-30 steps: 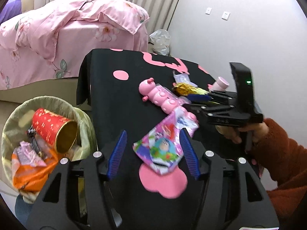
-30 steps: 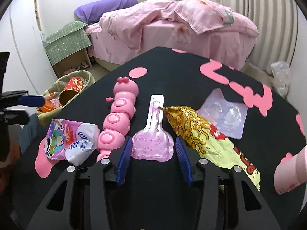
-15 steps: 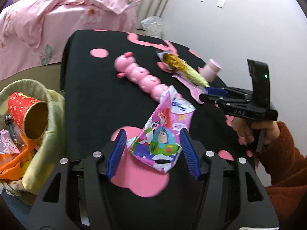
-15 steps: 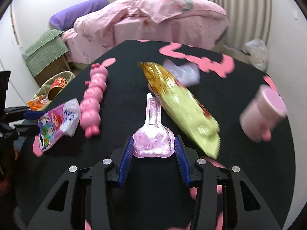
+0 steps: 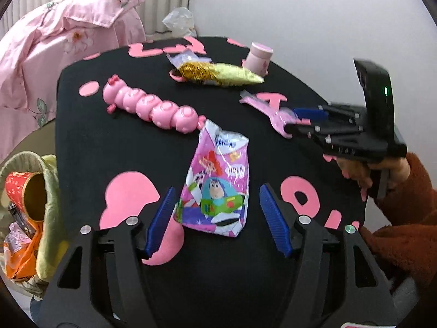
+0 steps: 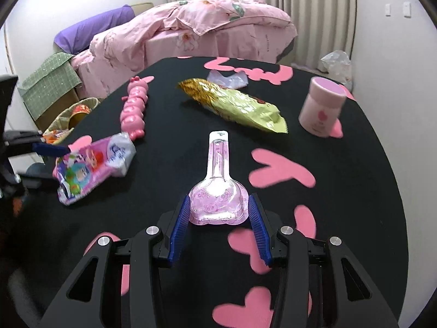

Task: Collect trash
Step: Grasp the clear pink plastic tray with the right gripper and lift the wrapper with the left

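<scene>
Over the last second my right gripper [image 6: 218,213] closed onto the clear plastic pack [image 6: 217,188] at lower centre, while my left gripper [image 5: 215,213], open, now straddles the cartoon wrapper [image 5: 218,188] on the bench [image 5: 123,150]—both ready for binning.

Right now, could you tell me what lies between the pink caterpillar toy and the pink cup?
The gold snack bag lies between the caterpillar toy and the pink cup, clearest in the right wrist view.

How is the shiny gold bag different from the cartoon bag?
The gold bag is long, plain metallic gold and lies far out on the table, with no gripper near it. The cartoon bag is shorter, pink and purple with printed characters, and lies between the open fingers of the left gripper. Both are crumpled snack wrappers lying on the black tablecloth.
</scene>
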